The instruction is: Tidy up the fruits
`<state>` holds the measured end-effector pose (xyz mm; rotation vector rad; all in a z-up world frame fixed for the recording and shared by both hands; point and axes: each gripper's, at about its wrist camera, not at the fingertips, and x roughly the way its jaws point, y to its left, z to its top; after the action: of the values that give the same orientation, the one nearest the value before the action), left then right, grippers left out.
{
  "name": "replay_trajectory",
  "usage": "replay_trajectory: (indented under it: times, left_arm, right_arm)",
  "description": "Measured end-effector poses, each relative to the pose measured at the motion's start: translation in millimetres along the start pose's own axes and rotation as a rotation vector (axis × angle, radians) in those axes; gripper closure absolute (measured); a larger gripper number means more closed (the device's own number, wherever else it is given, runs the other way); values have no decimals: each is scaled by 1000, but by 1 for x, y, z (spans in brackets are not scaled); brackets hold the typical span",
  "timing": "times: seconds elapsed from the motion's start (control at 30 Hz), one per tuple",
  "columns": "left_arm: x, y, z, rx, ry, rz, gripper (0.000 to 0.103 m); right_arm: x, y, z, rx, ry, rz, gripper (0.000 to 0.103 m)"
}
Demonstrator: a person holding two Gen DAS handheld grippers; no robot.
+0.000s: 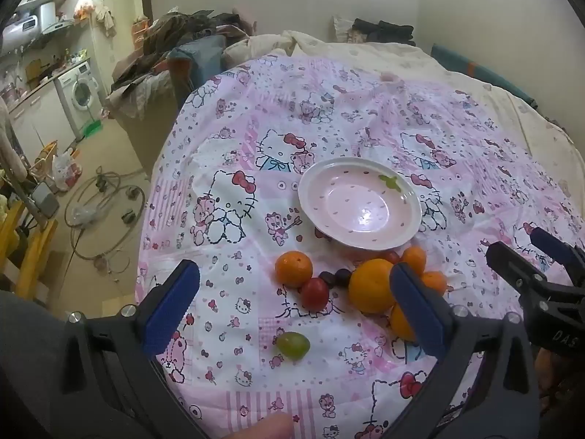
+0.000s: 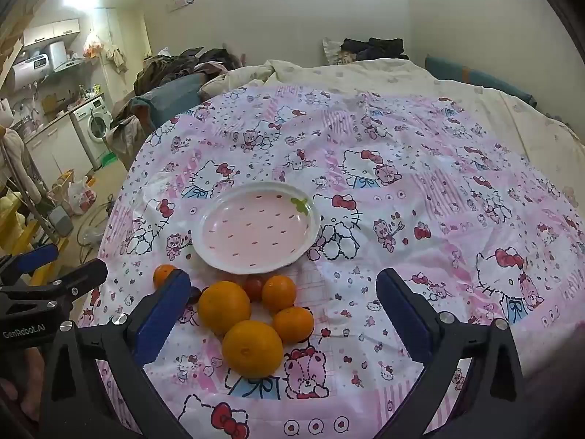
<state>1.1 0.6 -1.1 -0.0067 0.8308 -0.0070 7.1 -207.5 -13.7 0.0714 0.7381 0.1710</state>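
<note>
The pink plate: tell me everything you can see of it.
The pink plate is round and shallow, glossy like ceramic or melamine, with a white rim, small red seed-like marks and a green leaf print at one edge. It is empty and lies flat on the cartoon-print sheet, just beyond the cluster of fruit. Neither gripper touches it.

Fruits [image 2: 252,323] before plate [image 2: 208,252]

Pink plate [image 2: 256,232] with red flecks; orange fruits [image 2: 252,347]; green grape [image 1: 292,344]; pink cartoon-cat cloth [image 2: 420,219].
</note>
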Motion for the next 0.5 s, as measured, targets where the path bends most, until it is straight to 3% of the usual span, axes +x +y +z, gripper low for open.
replay_trajectory:
  times: [0.5]
  left_arm:
    - [-1,2,1,-8,0,5,0]
  right_arm:
    - [0,-4,0,2,1,-2,0]
